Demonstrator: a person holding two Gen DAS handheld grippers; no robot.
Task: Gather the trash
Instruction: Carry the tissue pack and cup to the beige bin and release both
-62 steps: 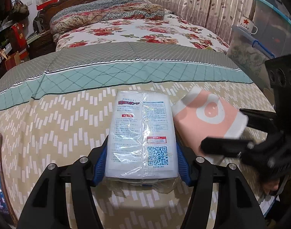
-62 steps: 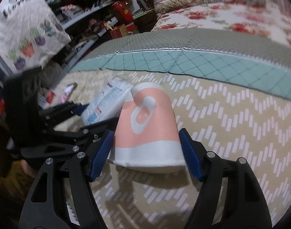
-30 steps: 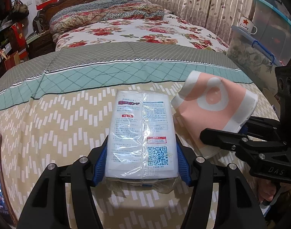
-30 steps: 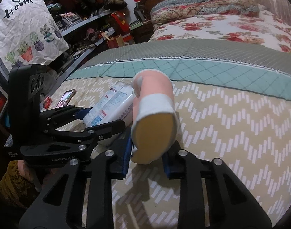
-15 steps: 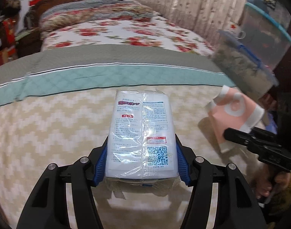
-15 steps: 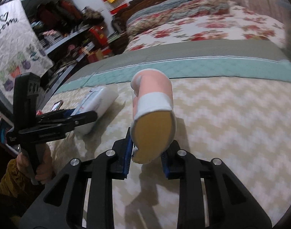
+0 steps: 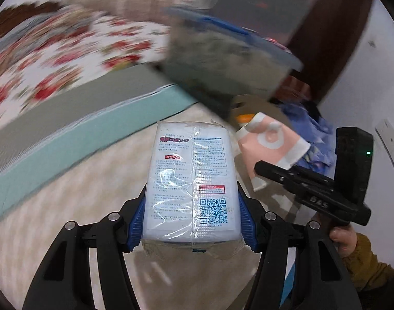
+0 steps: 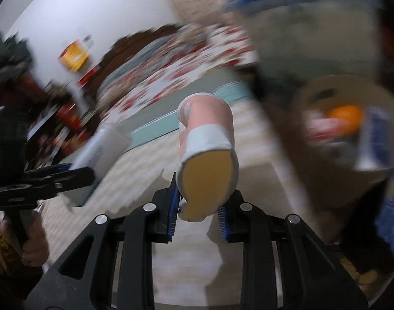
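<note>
While the left gripper pinches a white plastic-wrapped pack at frame centre | right gripper squeezes a crushed pink-and-white cup, centre | tan bin at right holds an orange item and blurred scraps | zigzag bedspread below, floral bedding upper left.

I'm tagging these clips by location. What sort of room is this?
Most likely a bedroom in a home: a bed with a floral quilt and dark wooden headboard, plus stacked clear plastic storage bins beside it.
</note>
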